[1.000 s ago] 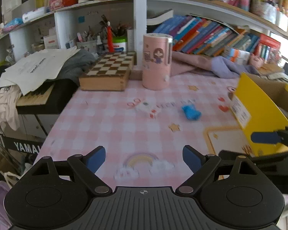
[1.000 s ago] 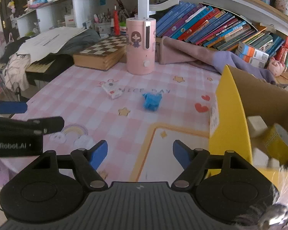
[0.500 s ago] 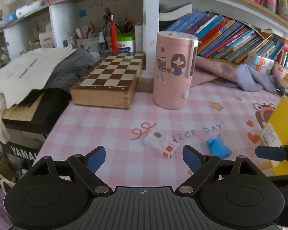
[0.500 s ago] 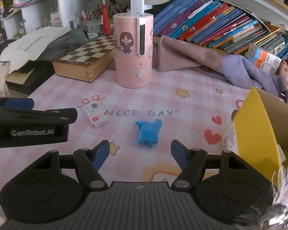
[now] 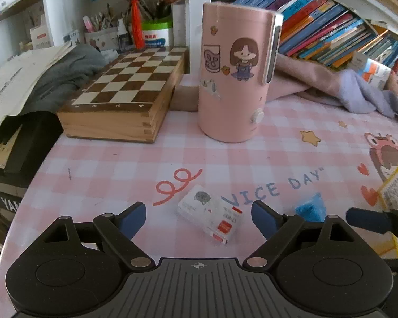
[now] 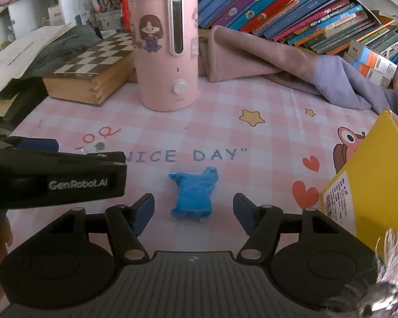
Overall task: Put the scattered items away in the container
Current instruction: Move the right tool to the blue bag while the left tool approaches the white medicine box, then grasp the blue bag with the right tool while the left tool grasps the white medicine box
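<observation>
My left gripper (image 5: 199, 218) sits low over the pink checked tablecloth (image 5: 252, 156), fingers spread wide apart and holding nothing. The small white card box (image 5: 211, 213) lies flat on the cloth right between its fingertips, not touched by either. Further right, my right gripper (image 6: 193, 208) is just as low, jaws wide apart and empty, with the crumpled blue wrapper (image 6: 193, 193) lying between its tips. At far right stands the yellow box (image 6: 371, 182), close beside that gripper. Both grippers point toward the pink canister (image 5: 234, 71) and the chessboard (image 5: 127, 92) at the back. Half a second ago both items lay farther ahead; I have moved in so each now sits between the fingertips.
</observation>
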A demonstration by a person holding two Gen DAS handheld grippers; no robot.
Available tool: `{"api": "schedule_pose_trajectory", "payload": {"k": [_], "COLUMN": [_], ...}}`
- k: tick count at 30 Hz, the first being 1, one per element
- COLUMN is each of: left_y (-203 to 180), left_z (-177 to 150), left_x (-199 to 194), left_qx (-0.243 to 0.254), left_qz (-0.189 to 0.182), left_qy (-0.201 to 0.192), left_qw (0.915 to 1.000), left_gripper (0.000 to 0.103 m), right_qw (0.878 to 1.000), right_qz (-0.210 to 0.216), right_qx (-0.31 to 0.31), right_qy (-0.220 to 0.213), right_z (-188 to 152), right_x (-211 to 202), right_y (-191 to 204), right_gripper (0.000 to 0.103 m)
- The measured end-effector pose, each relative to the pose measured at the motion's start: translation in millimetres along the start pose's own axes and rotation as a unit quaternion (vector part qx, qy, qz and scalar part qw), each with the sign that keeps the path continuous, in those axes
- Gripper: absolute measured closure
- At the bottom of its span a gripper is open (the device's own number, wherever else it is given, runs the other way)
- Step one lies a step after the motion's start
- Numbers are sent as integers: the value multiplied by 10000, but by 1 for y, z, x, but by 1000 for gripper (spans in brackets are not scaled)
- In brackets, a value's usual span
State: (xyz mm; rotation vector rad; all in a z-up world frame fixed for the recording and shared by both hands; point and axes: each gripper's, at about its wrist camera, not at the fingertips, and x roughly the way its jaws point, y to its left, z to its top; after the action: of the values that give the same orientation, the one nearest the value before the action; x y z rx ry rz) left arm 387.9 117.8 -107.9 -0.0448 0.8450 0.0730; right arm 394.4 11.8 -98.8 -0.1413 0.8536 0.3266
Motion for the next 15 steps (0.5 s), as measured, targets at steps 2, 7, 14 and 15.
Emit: {"api": "schedule_pose_trajectory", "payload": {"k": [2, 7, 14, 15], "left_y": [0, 0, 3, 5], "left_z": [2, 1, -2, -2], "left_x": [7, 17, 13, 12], "left_qx": [-59, -144, -92, -146], "left_qz": [52, -50, -80, -112], "left_qy": [54, 196, 149, 159], "left_qw": [10000, 9997, 9998, 9997], "left_gripper": [16, 30, 45, 45], "right_qw": [10000, 9999, 9999, 9999], "right_qz": [-19, -10, 100, 110], "right_qx": [17, 48, -69, -79], "right_qy": [44, 108, 40, 53], "right_z": [1, 0, 1, 1], "right_x": [5, 12, 10, 9], "right_y": [-1, -3, 0, 0], "right_gripper": [41, 46, 72, 73]}}
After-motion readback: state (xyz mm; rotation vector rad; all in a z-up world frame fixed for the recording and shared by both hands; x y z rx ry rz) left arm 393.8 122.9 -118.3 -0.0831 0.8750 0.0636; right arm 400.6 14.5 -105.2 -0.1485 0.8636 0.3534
